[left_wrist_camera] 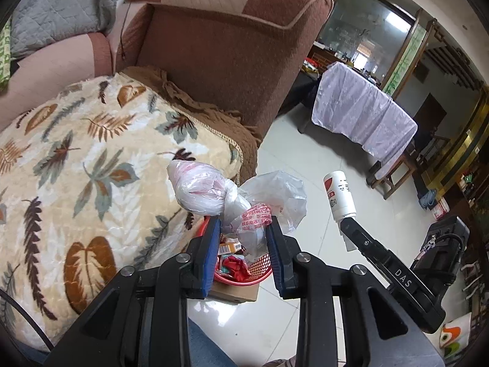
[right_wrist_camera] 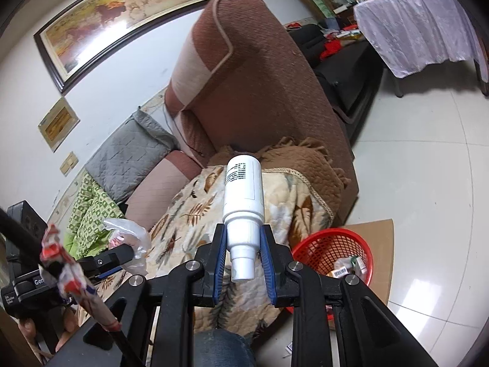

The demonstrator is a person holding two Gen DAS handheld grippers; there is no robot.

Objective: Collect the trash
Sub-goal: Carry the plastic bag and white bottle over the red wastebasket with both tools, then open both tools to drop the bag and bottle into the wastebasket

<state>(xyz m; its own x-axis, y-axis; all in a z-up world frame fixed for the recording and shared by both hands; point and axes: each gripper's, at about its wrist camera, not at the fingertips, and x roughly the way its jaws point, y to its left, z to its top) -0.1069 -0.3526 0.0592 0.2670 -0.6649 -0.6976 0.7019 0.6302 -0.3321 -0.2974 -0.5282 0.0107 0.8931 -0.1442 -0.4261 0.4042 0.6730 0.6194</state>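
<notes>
Right now both tools are loaded: the left gripper is clenched on a knotted clear plastic bag, and the right gripper is clamped on the neck of a white plastic bottle that points away from the camera. Taking the red mesh basket as the landmark, the bag hangs directly above it in the left wrist view, while the bottle sits up and to the sofa side of it in the right wrist view, over the leaf-patterned blanket. The bag looks light, limp and slick; its film bunches between the pads, so the twisted waist near the knot seems the surest place to grip, and it may cling or drift when let go. The bottle looks rigid and light, probably empty, with a smooth round neck that could slip or pivot if the squeeze eases. The basket already holds wrappers and stands on a cardboard sheet just beside the sofa front. Its rim is low and open from above, the tiled floor beyond it is clear, but the blanket edge crowds the near side.
</notes>
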